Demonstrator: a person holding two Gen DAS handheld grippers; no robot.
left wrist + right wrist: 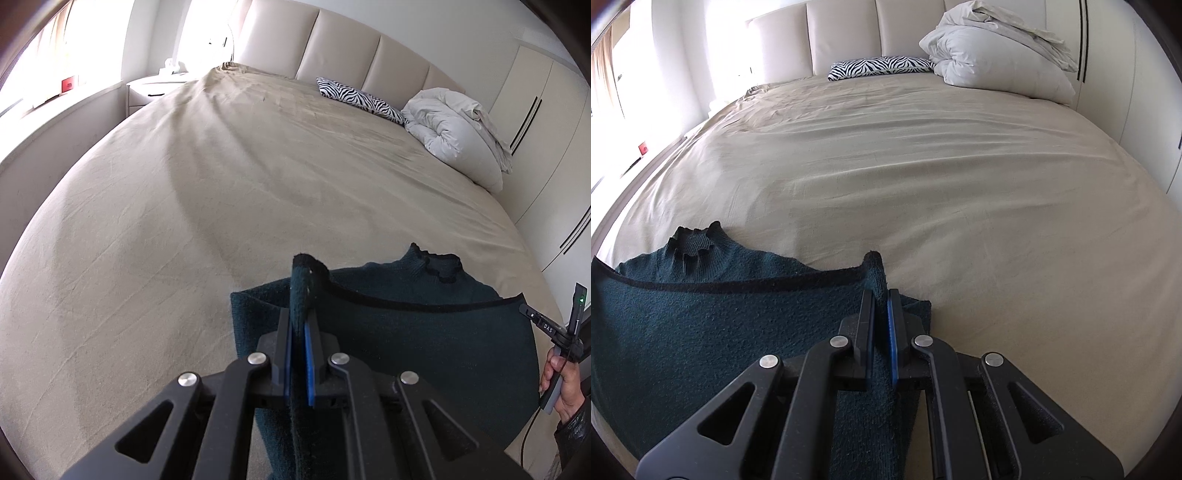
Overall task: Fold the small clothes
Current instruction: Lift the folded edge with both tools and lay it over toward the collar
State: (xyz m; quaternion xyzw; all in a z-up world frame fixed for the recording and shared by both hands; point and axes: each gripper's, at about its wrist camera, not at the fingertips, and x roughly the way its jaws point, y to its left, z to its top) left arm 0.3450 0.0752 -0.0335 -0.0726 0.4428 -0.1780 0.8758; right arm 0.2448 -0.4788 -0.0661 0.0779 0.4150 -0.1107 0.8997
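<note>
I have a dark teal knitted sweater [424,343] lying at the near edge of the bed [221,184], its ruffled high collar [439,266] pointing toward the headboard [343,48]. The black-trimmed hem [738,282] is lifted and stretched in a line between my two tools, with the collar showing just beyond it. My left gripper [300,317] has its jaws pressed narrow on one corner of that hem, a tuft of knit sticking up past the tips and the blue pads flat against the fabric. My right gripper [881,314] is clamped the same way on the opposite corner, fabric bunched between its black fingers [866,314]. In the left wrist view, the person's right hand [561,384] grips the handle of the other tool at the frame's edge, to the side of the sweater.

Beyond the sweater the beige sheet [923,166] runs wrinkled up toward the headboard. A zebra-print pillow [881,66] lies against the headboard, and a bundled white duvet [997,55] sits just beside it in the bed's far corner, next to the white wardrobe doors [543,122]. On the bed's other side, near the headboard, stands a white nightstand [155,92] under a bright window [48,48].
</note>
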